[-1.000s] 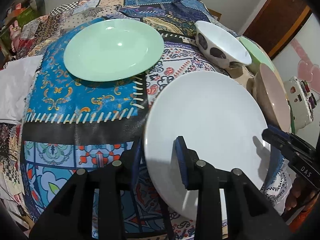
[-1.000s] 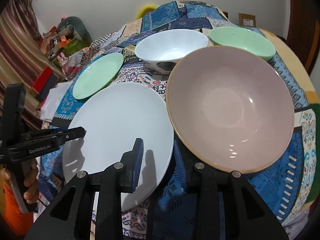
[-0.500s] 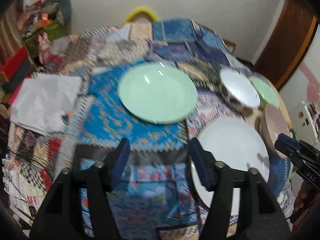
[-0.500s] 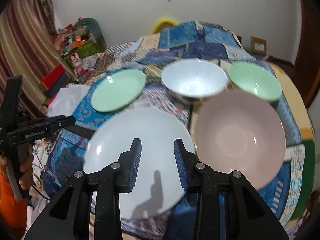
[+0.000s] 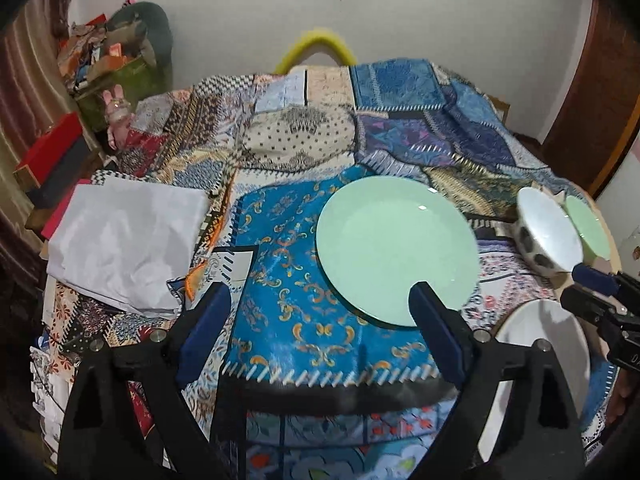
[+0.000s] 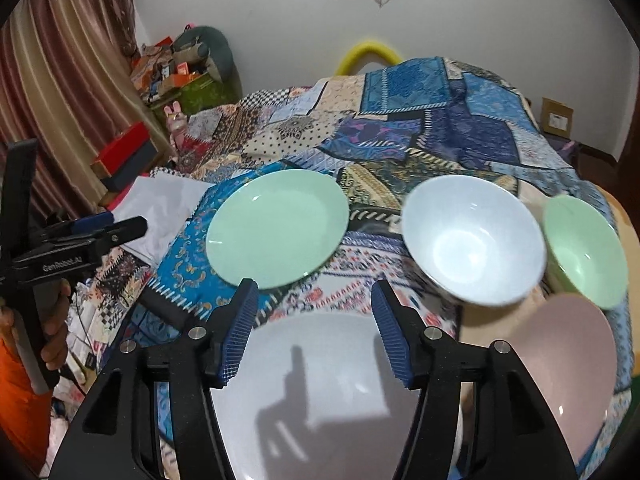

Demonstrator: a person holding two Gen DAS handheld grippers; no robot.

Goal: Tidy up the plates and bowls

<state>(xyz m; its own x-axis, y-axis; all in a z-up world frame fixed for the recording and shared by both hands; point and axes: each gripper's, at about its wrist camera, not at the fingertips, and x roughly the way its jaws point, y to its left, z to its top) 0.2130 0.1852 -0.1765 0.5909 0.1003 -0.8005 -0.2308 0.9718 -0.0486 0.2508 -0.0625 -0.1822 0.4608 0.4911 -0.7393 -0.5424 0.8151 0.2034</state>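
Patchwork cloth (image 5: 304, 148) over table; curtain (image 6: 60, 80) left, white wall (image 5: 240, 8) behind.

Your room light is even and moderately bright, coming from overhead. The white plate (image 6: 320, 392) shows a hard shadow of the right gripper (image 6: 312, 328) across its middle. Small glare dots sit on the green plate (image 5: 396, 248) and inside the white bowl (image 6: 472, 244). You get motion blur on the bowl rims at the right of both views; the quilt (image 5: 304, 136) smears at its far edge. Heavy fisheye bending curves the walls, and the corners go black with vignetting.
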